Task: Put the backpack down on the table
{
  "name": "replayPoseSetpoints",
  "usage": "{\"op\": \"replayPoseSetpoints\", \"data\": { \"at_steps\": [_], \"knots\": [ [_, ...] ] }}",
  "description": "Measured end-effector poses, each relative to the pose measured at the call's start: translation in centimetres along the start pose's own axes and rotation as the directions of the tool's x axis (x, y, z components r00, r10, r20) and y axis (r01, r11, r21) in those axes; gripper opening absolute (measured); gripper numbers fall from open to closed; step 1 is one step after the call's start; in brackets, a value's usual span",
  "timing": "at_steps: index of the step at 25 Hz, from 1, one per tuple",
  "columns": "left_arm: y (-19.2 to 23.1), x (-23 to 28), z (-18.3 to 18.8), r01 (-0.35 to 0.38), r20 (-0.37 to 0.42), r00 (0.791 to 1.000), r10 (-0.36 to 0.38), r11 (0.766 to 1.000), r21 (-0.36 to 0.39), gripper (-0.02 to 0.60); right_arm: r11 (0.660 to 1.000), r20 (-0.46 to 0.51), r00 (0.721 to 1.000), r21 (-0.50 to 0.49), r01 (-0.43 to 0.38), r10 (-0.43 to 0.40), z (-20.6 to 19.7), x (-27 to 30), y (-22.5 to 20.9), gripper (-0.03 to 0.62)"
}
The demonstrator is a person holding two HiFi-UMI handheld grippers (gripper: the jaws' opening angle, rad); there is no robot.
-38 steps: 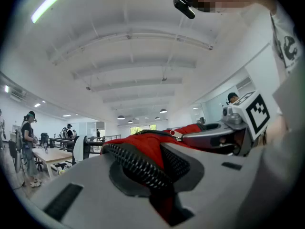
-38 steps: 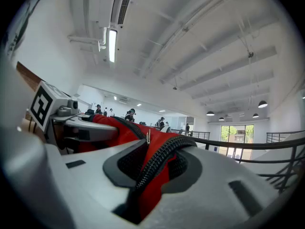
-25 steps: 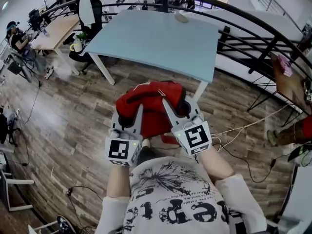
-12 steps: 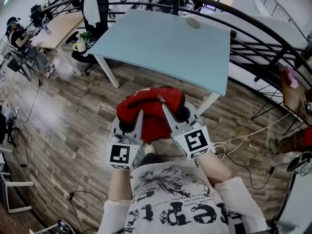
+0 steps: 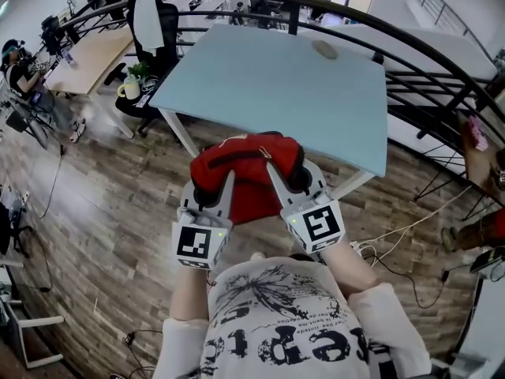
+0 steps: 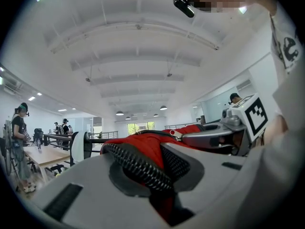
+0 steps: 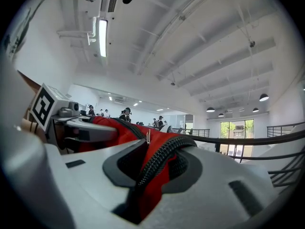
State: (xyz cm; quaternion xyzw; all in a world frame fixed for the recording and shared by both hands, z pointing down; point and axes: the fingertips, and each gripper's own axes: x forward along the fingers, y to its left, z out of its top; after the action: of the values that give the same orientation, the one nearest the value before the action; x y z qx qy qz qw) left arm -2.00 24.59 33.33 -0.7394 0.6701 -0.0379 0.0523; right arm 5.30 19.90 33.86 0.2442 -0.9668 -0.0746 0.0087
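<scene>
Clearly, you held the red backpack (image 5: 251,172) in the air at the edge of the table (image 5: 276,77), with the jaws of the left gripper (image 5: 209,194) and the right gripper (image 5: 290,178) clenched on its fabric. The carrying step was in hand; next, I judge, it needed moving over the table and lowering.

On my feed, the backpack (image 5: 251,164) is bright red with black zip teeth and black trim. The left gripper (image 5: 208,196) and the right gripper (image 5: 293,181) that I steer are pale grey with dark grey insets in the jaws, and each carries a cube of black-and-white square markers. The bench (image 5: 276,77) has a pale blue top on white legs. The floor (image 5: 102,212) is brown wood-grain planking. The shirt (image 5: 276,322) is white with black print. The railing (image 5: 442,54) is black.
</scene>
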Motion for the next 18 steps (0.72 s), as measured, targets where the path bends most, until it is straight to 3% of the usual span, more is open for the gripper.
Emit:
{"op": "replayPoseSetpoints", "data": {
  "at_steps": [10, 18],
  "knots": [
    [5.8, 7.8, -2.2, 0.012, -0.026, 1.0, -0.012, 1.0, -0.011, 0.06, 0.999, -0.033, 0.999, 0.037, 0.001, 0.0, -2.2, 8.6, -4.7, 0.081],
    [10.0, 18.3, -2.7, 0.002, -0.023, 1.0, -0.001, 1.0, 0.017, 0.06, 0.999, -0.015, 1.0, 0.037, -0.022, 0.022, -3.1, 16.4, -12.8, 0.081]
  ]
}}
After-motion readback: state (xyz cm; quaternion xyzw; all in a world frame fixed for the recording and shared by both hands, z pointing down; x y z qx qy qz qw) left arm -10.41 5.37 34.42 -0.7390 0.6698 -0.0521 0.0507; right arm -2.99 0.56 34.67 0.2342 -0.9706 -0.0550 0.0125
